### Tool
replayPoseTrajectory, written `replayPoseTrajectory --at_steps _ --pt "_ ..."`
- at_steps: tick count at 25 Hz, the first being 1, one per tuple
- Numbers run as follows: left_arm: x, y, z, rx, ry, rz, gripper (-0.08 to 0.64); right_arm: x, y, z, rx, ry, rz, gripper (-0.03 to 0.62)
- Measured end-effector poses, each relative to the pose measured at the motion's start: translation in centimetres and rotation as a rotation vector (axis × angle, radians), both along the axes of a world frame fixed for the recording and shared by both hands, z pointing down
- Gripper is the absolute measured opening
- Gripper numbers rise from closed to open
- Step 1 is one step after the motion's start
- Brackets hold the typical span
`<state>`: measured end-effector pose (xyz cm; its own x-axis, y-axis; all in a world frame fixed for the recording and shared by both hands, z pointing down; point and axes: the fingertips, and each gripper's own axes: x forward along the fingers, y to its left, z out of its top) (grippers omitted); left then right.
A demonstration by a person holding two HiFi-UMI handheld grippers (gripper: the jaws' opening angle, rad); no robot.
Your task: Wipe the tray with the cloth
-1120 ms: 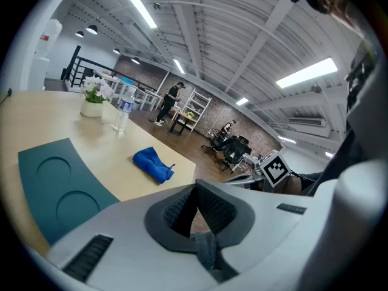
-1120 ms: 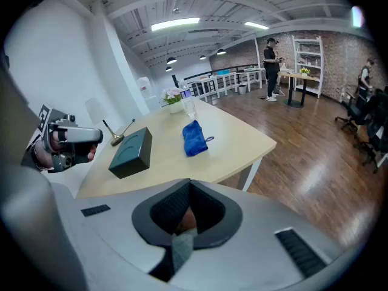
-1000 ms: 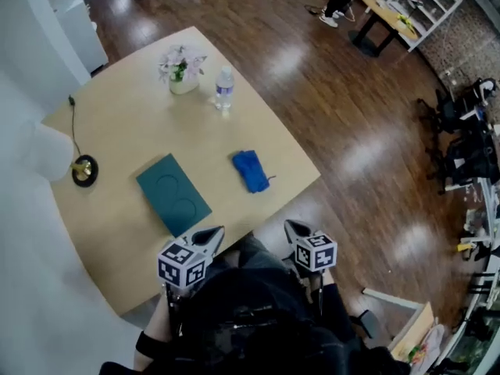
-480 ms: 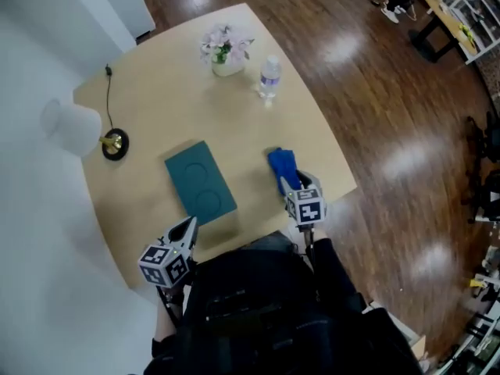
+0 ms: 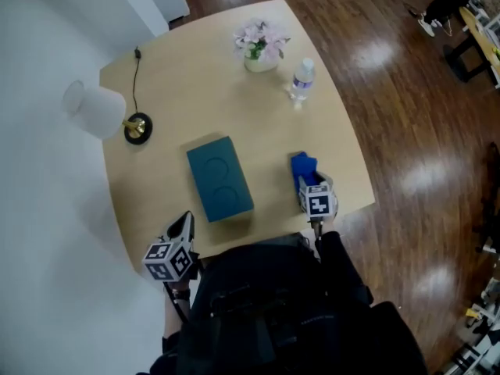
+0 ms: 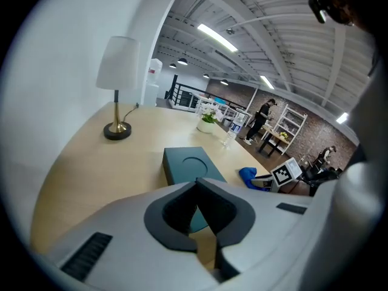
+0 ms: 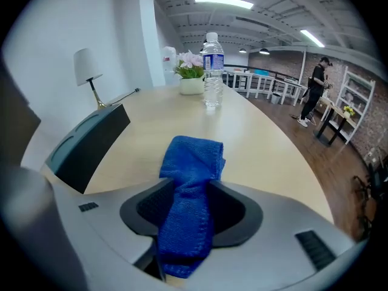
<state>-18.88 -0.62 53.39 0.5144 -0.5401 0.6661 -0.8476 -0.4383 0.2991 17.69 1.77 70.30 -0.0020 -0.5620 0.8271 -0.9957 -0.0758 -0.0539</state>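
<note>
Cloth pickup: right hand-held gripper [image 7: 189,185], jaws just spread, straddles the cloth [image 7: 193,156], apparently unpinched; next, close, then wipe the tray [image 5: 220,180].

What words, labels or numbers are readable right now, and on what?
Water bottle label: there is print, but it is too small and blurred to read.
Right marker cube and left marker cube: black-and-white square patterns only, no words.
No other readable text in any view.
</note>
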Motion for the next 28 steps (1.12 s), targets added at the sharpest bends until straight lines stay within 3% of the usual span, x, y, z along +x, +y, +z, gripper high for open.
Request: replayPoseTrajectory --at_steps 10,14,17,21,25,28 --pt "0.4 -1.1 2.1 -0.021 0.023 -0.053 0.003 0.7 -1.1 -0.6 -0.025 -0.073 -0.064 0.087" --pt "0.7 -1.4 2.8 -0.031 0.035 -0.063 0.003 -1.0 -2.5 -4.2 0.043 -0.122 -0.132 0.078" --pt "0.4 -1.5 3.5 -0.041 0.037 -0.081 0.003 -4.3 -5.0 -7.8 0.112 -0.151 -0.243 0.078" --pt "0.0 -1.1 4.8 -0.069 0.025 -0.102 0.003 -10.8 -9.6 -11.8 0.178 -0.163 -0.476 0.08" --pt "0.0 -0.2 6.7 -0.119 0.013 -0.106 0.003 -17.6 -14.9 -13.1 0.186 -0.102 -0.721 0.08" --pt "0.2 0.6 7.9 -0.15 -0.001 -0.107 0.003 -20.7 -18.2 -12.0 0.153 -0.029 -0.839 0.08"
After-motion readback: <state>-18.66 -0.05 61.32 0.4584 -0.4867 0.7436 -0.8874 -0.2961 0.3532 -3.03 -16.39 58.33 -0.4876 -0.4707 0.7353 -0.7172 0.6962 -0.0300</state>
